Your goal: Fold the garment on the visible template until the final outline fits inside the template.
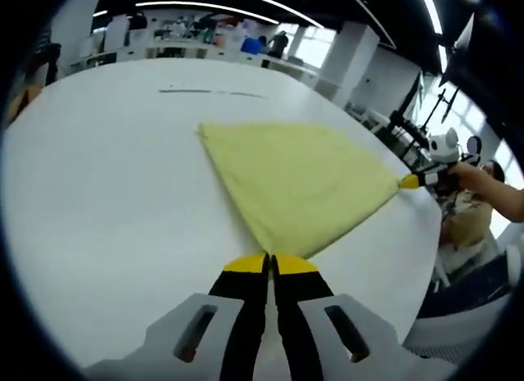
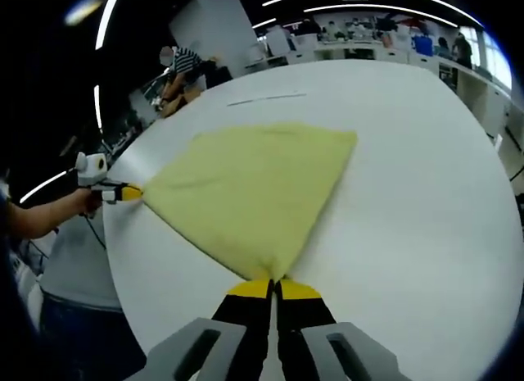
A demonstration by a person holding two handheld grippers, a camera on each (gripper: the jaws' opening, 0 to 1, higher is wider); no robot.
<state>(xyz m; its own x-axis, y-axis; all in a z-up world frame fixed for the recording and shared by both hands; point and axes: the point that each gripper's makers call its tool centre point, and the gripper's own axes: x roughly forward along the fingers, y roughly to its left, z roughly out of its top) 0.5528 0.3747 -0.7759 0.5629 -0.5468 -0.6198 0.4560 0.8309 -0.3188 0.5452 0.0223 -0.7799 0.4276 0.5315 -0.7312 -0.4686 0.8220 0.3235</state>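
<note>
Two corners of the pale yellow cloth garment (image 1: 299,184) on the white table (image 1: 98,192) were pinched by closed jaws, left gripper (image 1: 270,265) and right gripper (image 2: 273,289); both corners were best carried together, evenly

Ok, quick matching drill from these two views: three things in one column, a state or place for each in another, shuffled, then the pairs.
Things:
1. left gripper
2. right gripper
3. yellow cloth
4. white table

States or places:
A. spread out between the two grippers
B. lies under the cloth
C. shut on one cloth corner; the other gripper shows at its view's right
D. shut on one cloth corner; the other gripper shows at its view's left

Pairs: 1-C, 2-D, 3-A, 4-B
</note>
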